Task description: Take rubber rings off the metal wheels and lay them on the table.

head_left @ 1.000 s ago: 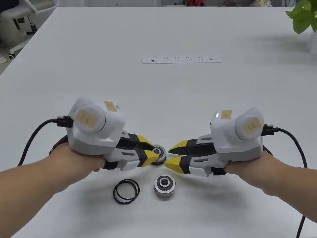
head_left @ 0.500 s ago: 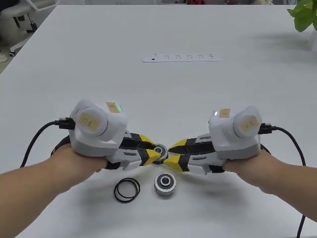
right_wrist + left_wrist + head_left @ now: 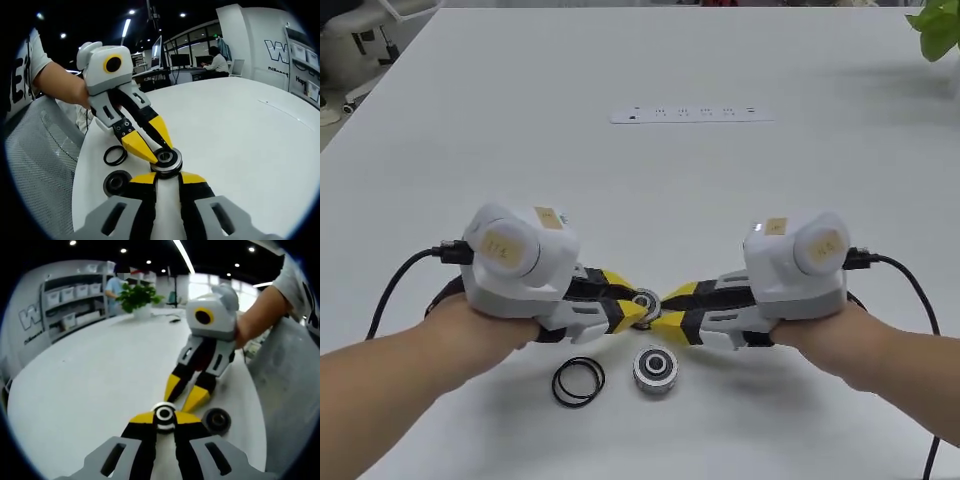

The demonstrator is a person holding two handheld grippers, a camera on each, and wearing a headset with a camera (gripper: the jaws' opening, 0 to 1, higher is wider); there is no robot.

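White table [image 3: 800,200] all the way out, plain and bright. Closest to me, two loose rubber rings [image 3: 578,381] lie overlapped on it, already off. Just beside them, to the right, a second wheel [image 3: 655,368] sits flat. Its rim looks dark in the right gripper view, so I reckon it has rubber yet to come off.

Just past that, the action. The left gripper [image 3: 628,311] has its yellow tips pinched on the held wheel [image 3: 643,302], which looks lifted off the table between the two tools. Nose to nose with it is the right gripper [image 3: 667,316], tips right at the wheel's rim. Its jaws stand a little apart in the left gripper view, but whether they've nipped the rubber or only straddle it, I can't tell.

My read: we're on the strip step for this wheel, rubber not yet off. The next move calls for the right tips to catch the rubber's edge alone, not the metal, then peel away while the left grips firm, then lay it down by the other two.

Farther out, a power strip [image 3: 692,114] lies well apart, mid-table, and a plant [image 3: 942,30] leafs in at the far right corner.
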